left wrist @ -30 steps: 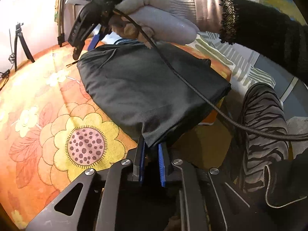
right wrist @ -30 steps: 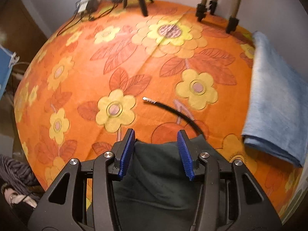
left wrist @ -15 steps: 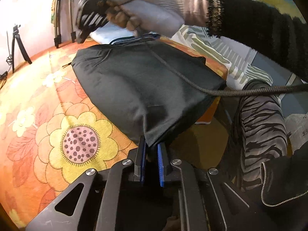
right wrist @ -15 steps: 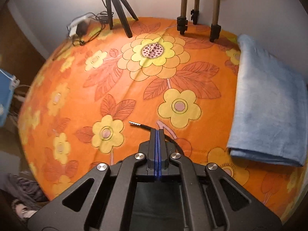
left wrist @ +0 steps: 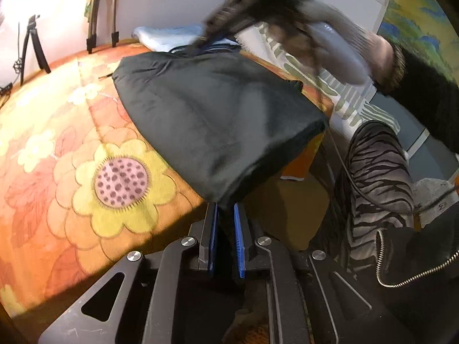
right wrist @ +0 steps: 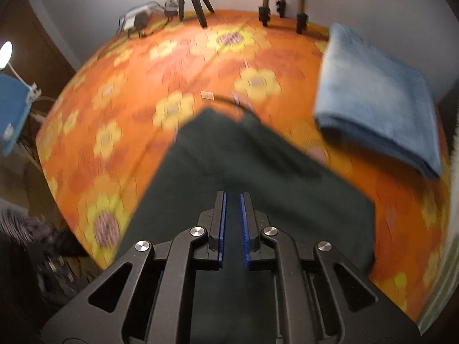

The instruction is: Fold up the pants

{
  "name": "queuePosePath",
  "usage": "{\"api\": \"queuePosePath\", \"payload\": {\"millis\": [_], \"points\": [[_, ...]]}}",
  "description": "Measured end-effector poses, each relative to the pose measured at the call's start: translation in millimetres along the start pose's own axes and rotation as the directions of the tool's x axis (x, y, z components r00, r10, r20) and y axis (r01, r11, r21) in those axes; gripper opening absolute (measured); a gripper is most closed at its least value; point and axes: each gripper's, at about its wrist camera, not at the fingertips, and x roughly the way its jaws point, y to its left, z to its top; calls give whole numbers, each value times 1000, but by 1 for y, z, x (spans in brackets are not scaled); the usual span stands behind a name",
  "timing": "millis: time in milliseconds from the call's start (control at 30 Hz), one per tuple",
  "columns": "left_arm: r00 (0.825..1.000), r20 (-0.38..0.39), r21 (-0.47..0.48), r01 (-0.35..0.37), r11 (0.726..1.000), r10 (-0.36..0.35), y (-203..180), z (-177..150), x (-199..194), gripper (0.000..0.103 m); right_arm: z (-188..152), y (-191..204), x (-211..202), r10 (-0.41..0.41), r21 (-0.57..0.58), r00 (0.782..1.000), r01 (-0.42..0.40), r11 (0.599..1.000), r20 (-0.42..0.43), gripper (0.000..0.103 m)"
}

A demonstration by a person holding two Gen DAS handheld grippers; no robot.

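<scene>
An orange flowered cloth [right wrist: 200, 57] covered the table. The dark folded pants [left wrist: 218, 120] lay at its near edge, long axis running away from the left gripper [left wrist: 224, 215], which pinched their near corner. The right gripper [right wrist: 233, 200], narrowly parted and empty, hovered above them. A blue towel [right wrist: 378, 97] lay just beyond.

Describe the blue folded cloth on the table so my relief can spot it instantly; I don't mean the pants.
Start from the orange floral tablecloth covering the table. Follow it to the far right side, by the wall and just right of the stand legs. There lies the folded towel: pale blue, thick and squared off, unlike the dark pants spread nearer the right claw.
</scene>
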Motion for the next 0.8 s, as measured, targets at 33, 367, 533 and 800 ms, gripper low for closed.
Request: {"api": "queuePosePath", "payload": {"millis": [33, 367, 533, 800], "points": [[1000, 0, 3, 5, 1000, -5, -2, 0, -1, 10, -11, -1, -5, -19, 7, 1000, 19, 1000, -1, 13], [994, 108, 10, -20, 1000, 19, 1, 35, -30, 10, -131, -61, -64, -3, 354, 1000, -1, 935, 10, 48], [995, 74, 18, -63, 998, 61, 13, 61, -16, 10, -168, -56, -52, 106, 434, 994, -86, 897, -21, 48], [999, -13, -56, -45, 997, 45, 33, 70, 21, 19, -174, -50, -39, 146, 462, 989, -132, 877, 6, 7]]}}
